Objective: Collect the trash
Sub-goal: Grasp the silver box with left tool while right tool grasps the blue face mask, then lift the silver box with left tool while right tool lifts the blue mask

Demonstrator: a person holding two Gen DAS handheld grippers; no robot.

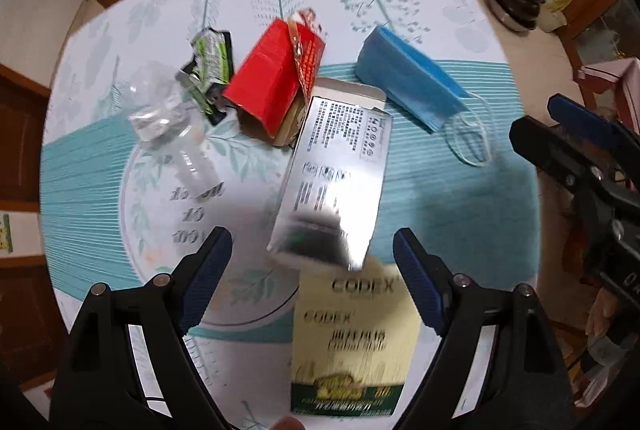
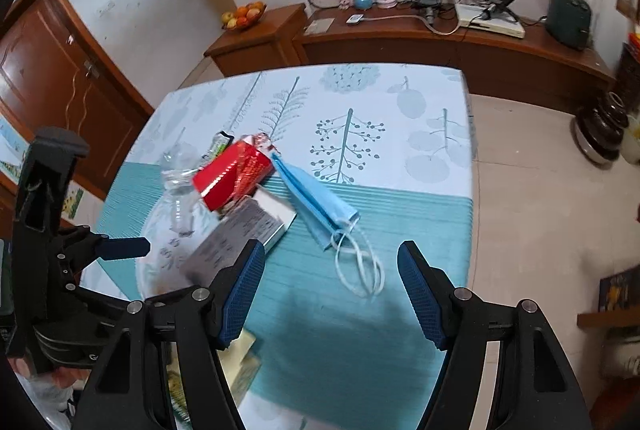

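Directly under my left gripper point(image 1: 312, 270), fingers spread wide and empty, the silver carton point(image 1: 332, 182) lies lengthwise between them; my right gripper point(image 2: 332, 294), also open, hovers short of the blue mask point(image 2: 316, 206).

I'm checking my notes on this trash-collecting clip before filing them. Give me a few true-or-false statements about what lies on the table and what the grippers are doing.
1. The blue face mask lies on the table apart from the red carton. True.
2. The left gripper is clamped on the silver box. False: its fingers stand open, pressing on nothing.
3. The red carton stands upright. False: it lies on its side.
4. A clear plastic bottle lies beside the red carton. True.
5. The right gripper holds the mask. False: it is open and holds nothing.
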